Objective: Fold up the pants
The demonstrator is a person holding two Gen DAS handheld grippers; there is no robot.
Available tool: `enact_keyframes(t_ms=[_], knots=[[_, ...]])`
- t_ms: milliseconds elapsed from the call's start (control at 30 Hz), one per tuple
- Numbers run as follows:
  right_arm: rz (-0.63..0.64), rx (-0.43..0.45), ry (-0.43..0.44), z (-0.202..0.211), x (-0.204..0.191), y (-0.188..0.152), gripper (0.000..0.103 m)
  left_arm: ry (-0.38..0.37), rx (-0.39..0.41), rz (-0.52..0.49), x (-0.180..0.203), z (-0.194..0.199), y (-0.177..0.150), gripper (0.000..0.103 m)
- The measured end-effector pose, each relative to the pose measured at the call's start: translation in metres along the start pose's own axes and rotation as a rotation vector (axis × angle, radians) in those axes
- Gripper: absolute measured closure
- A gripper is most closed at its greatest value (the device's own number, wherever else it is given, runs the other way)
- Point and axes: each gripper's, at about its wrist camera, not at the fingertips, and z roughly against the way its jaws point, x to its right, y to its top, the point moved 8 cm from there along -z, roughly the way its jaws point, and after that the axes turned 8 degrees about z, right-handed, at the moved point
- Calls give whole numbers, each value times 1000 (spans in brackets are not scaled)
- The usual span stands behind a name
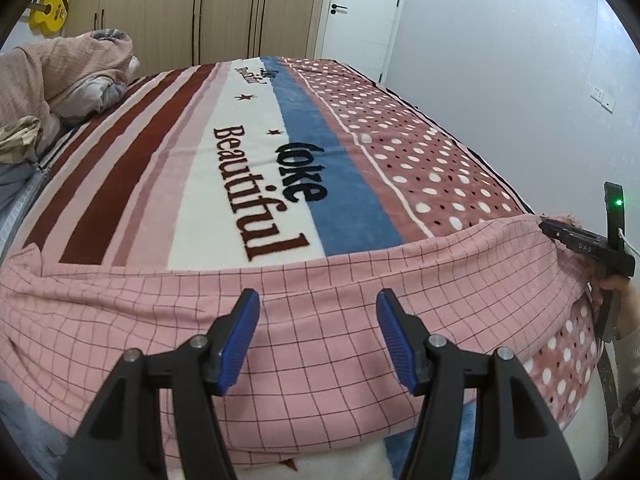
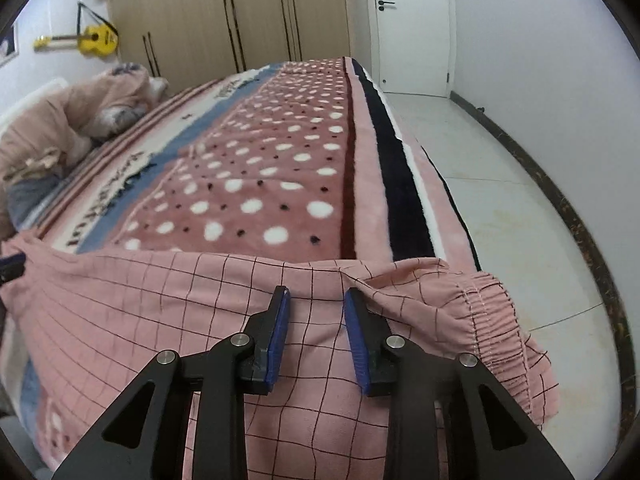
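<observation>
Pink checked pants (image 1: 320, 320) lie stretched sideways across the near edge of the bed, over a striped and dotted blanket (image 1: 248, 152). My left gripper (image 1: 318, 300) is open just above the middle of the pants and holds nothing. My right gripper (image 2: 316, 300) is open over the pants (image 2: 200, 320) near their elastic waistband (image 2: 496, 320), which hangs off the bed's right corner. In the left wrist view the right gripper's body (image 1: 592, 248) shows at the pants' right end.
A heap of pink bedding (image 1: 60, 76) lies at the far left of the bed. Wardrobes (image 1: 200, 12) and a white door (image 1: 360, 8) stand behind. The tiled floor (image 2: 500, 184) runs along the bed's right side. A yellow guitar (image 2: 96, 40) hangs on the wall.
</observation>
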Motion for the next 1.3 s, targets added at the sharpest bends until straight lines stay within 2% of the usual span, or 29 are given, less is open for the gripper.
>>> enact_keyframes(t_ms=[33,67,100,167,233,367,500,600,667,767,833,867,900,933,967,1000,1200,1300], knots=[[-9,4,-8,4,2,0,78,0,1,3,-1,0,0,46],[-25,18,-6,11,4,1,72,0,4,6,-2,2,1,46],[-39,39,2,20,5,2,58,0,11,5,-3,6,1,46],[-56,83,-12,43,9,0,41,4,26,3,-5,14,2,41],[-81,117,-54,67,19,-8,40,13,55,11,-9,27,3,34],[-217,95,-72,101,44,-49,29,14,90,48,-17,49,1,33],[-321,64,-73,119,58,-95,29,16,100,61,-20,62,-6,32],[-382,43,17,109,54,-110,28,14,101,64,-21,67,-9,32],[-429,58,98,98,49,-109,28,12,102,63,-20,67,-9,32],[-463,112,108,81,46,-92,27,21,109,53,-20,67,-7,32],[-488,147,121,71,42,-81,29,27,115,50,-22,67,-7,32],[-495,155,118,67,41,-77,35,30,117,51,-23,67,-7,32],[-500,164,103,64,41,-73,50,34,118,55,-24,66,-6,32],[-509,171,80,60,42,-69,60,35,118,58,-26,66,-6,32],[-513,173,64,56,42,-65,81,37,117,60,-27,65,-6,32],[-511,173,50,55,43,-63,96,42,117,62,-28,65,-6,32],[-459,272,-68,76,51,-54,99,56,122,71,-32,68,-6,32],[-453,286,-87,88,57,-54,99,51,131,69,-30,72,-5,32]])
